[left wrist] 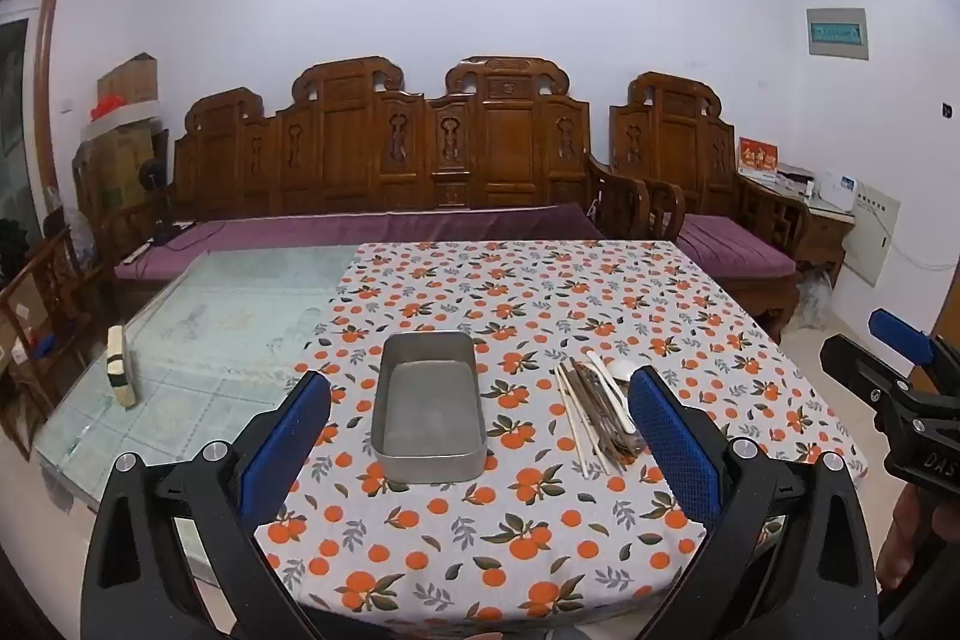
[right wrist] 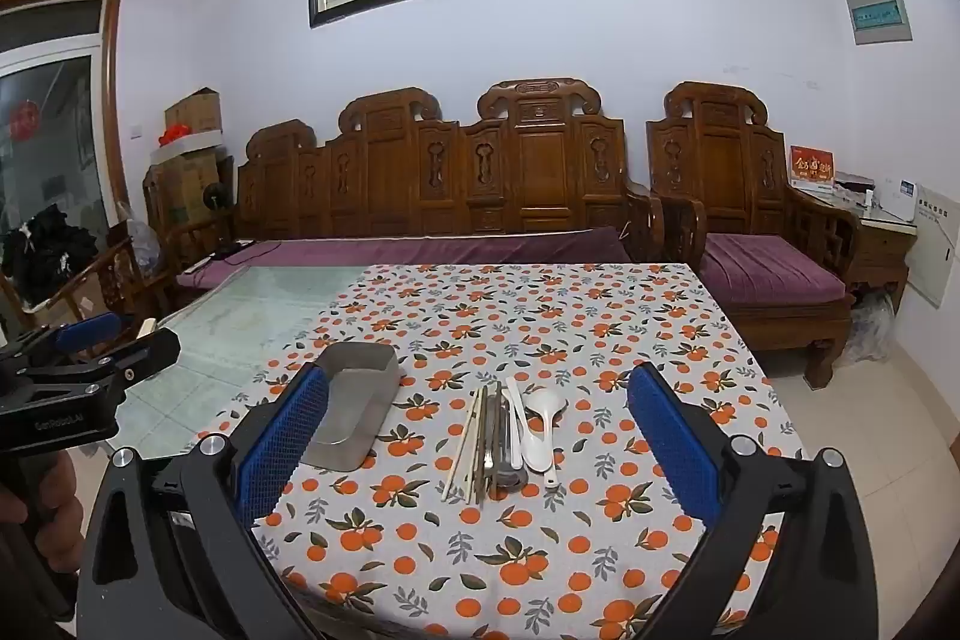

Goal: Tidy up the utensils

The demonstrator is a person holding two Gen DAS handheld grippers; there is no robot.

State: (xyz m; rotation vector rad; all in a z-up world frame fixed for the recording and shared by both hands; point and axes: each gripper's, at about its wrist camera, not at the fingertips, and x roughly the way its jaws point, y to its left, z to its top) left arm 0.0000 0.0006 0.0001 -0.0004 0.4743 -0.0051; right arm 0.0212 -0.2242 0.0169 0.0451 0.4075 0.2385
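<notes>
An empty metal tray [left wrist: 429, 406] [right wrist: 354, 412] sits on the orange-print tablecloth [left wrist: 540, 292] [right wrist: 540, 304]. To its right lies a bundle of utensils [left wrist: 594, 418] [right wrist: 492, 436]: pale chopsticks, dark metal pieces and a white spoon [right wrist: 543, 421]. My left gripper [left wrist: 480, 379] hovers open in front of the tray with nothing between its blue pads. My right gripper [right wrist: 480, 376] hovers open in front of the utensils, also empty. Each gripper shows at the edge of the other's view: the right gripper [left wrist: 870, 343] and the left gripper [right wrist: 120, 337].
The cloth covers only the right part of a glass table top [left wrist: 210, 316] [right wrist: 240, 316]. A small tan block [left wrist: 120, 367] stands on the bare glass at the left. A carved wooden sofa [left wrist: 420, 160] with purple cushions runs behind the table. A hand [right wrist: 54, 508] holds the left gripper.
</notes>
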